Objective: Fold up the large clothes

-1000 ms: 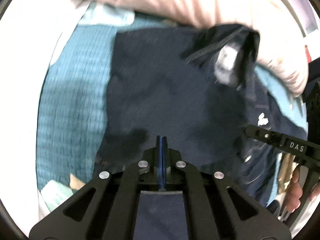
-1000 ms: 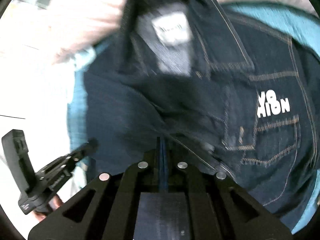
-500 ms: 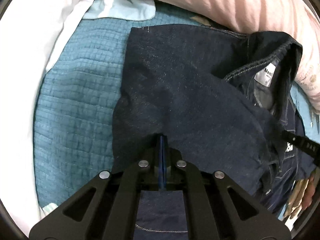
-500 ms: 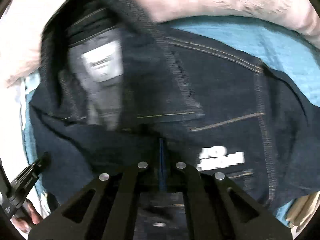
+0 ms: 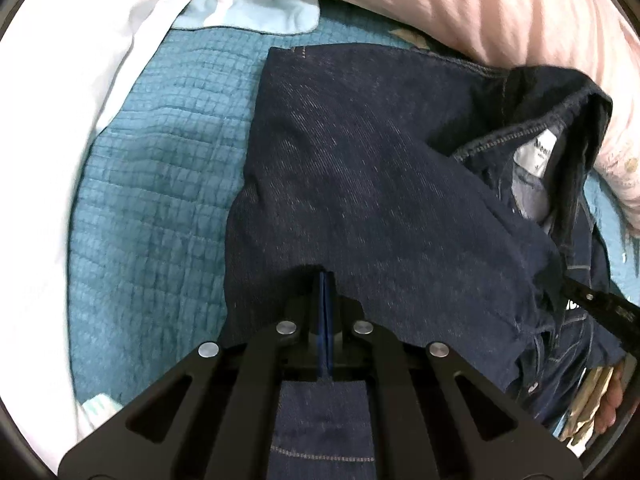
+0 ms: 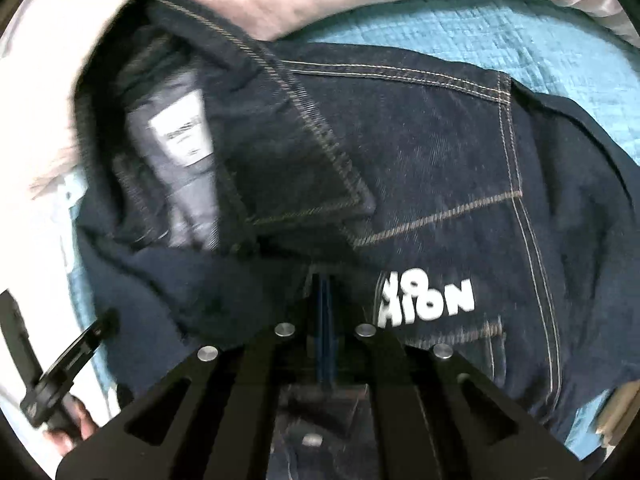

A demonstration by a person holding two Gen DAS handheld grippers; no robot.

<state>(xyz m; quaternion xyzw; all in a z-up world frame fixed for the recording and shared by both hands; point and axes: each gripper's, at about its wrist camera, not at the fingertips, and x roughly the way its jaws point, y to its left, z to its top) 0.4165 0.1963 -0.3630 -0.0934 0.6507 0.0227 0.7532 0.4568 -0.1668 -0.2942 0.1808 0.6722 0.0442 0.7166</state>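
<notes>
A dark blue denim jacket [image 5: 372, 184] lies on a teal quilted bedspread [image 5: 160, 184]. Its collar with a white label [image 5: 540, 152] is at the right in the left wrist view. My left gripper [image 5: 325, 280] is shut on the jacket's fabric, which runs back between the fingers. In the right wrist view the jacket [image 6: 432, 152] shows tan stitching, white lettering [image 6: 428, 304] and the open collar with the label [image 6: 180, 136]. My right gripper [image 6: 324, 280] is shut on the jacket's fabric below the collar. The right gripper's body [image 5: 600, 308] shows at the right edge of the left wrist view; the left one [image 6: 68, 372] shows at lower left in the right wrist view.
A pink pillow [image 5: 500, 8] lies along the far side of the bed, touching the collar. White bedding [image 5: 60, 92] and a pale blue cloth [image 5: 256, 12] are at the left. The teal bedspread [image 6: 520, 40] extends to the right of the jacket.
Both grippers have pulled the jacket toward me and down onto the bedspread. It now lies flatter, with the collar nearer the pillow. Both stay shut on the fabric.
</notes>
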